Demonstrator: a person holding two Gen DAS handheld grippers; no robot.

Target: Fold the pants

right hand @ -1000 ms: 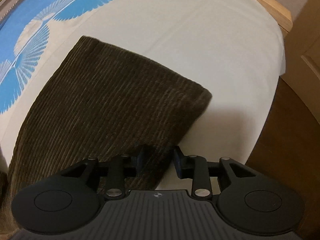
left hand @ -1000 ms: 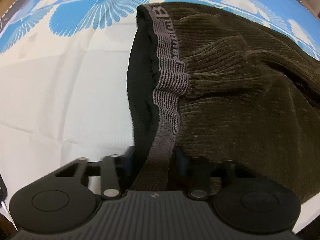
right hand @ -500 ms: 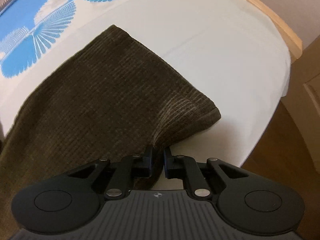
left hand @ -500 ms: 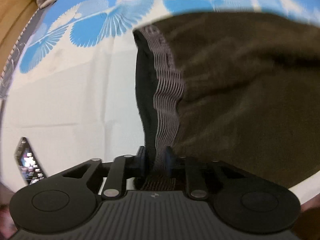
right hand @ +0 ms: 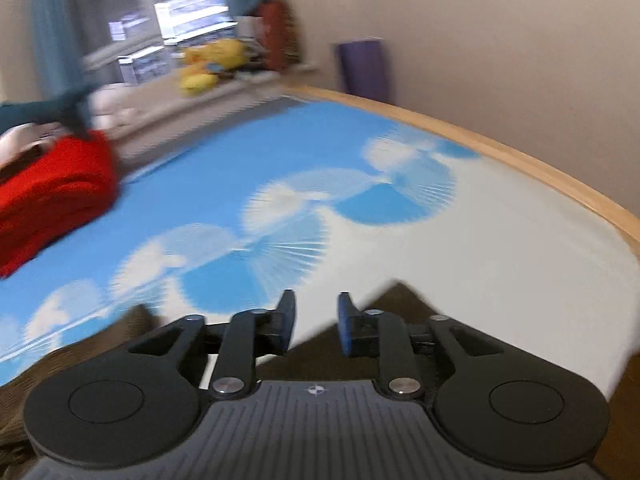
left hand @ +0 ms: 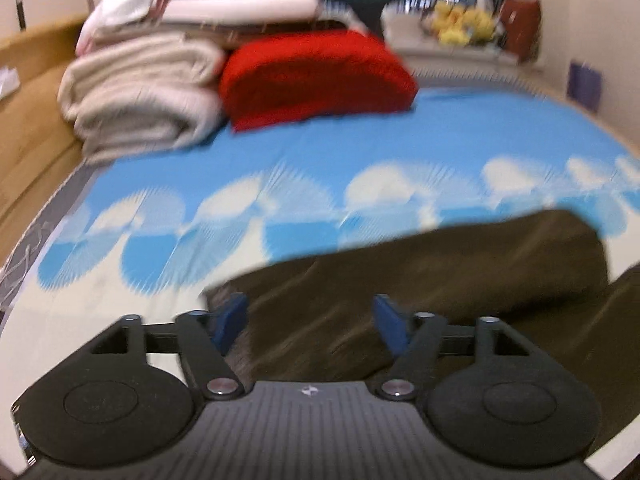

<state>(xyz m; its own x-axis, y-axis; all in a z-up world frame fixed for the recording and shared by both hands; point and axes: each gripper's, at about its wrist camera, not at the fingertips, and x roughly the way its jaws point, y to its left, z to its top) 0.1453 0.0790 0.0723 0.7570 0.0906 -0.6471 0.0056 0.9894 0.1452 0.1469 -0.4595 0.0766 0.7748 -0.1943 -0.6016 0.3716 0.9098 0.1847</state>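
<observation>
The dark brown corduroy pants [left hand: 420, 280] lie folded over on the bed, a doubled layer showing at the right in the left wrist view. My left gripper [left hand: 310, 320] is open and empty, its blue pads spread wide just above the pants' near edge. In the right wrist view a corner of the pants [right hand: 396, 300] pokes out beside the right fingertip and more brown cloth [right hand: 80, 352] lies at lower left. My right gripper [right hand: 316, 320] is open with a narrow gap and holds nothing. Both views are motion-blurred.
The bed sheet [left hand: 320, 168] is blue and white with fan patterns. Folded cream blankets [left hand: 140, 92] and a red blanket [left hand: 316, 76] are stacked at the far end. A wooden bed rail [right hand: 520, 156] runs along the right, with a wall behind.
Both grippers were shut on the pants half a second ago; now both have let go and opened. Both cameras have tilted up and pulled back, and the pants lie folded over.
</observation>
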